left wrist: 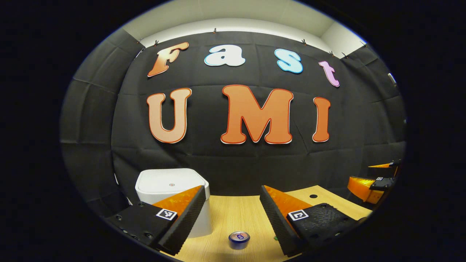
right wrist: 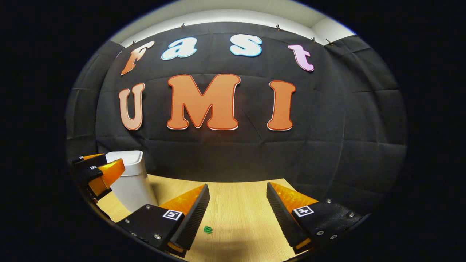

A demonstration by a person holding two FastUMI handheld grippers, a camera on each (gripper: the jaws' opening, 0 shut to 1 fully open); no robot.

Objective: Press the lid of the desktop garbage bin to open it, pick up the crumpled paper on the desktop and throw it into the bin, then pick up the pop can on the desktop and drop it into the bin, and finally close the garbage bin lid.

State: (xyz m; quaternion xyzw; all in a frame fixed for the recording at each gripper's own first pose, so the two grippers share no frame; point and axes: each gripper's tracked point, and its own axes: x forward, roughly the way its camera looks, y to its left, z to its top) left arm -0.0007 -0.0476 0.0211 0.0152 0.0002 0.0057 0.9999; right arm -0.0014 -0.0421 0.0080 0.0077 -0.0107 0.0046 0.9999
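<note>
Left jaws: we hold the left gripper (left wrist: 233, 214) wide apart and empty above the worktop (left wrist: 225, 214).
Right jaws: our right gripper (right wrist: 238, 214) is likewise spread, nothing between its fingers.
Pop can: one pop can (left wrist: 239, 239) stands upright on the worktop, low between our left jaws, near the bin's front corner but apart from it.
Bin: one white garbage bin (left wrist: 171, 189) sits at the left, against the cloth wall; its lid (left wrist: 169, 181) lies flat and shut.
Green scrap: one small green thing (right wrist: 208, 229) lies on the wood just beside our right gripper's left finger; too small to name.
Crumpled paper: we cannot place it.
Progress: we judge the task at its start or near it. The lid is not pressed open, the can is untouched.
Left to do: open the lid, bin the paper, bin the can, close the lid.
Count: two grippers, one bin, one can, one scrap.
</note>
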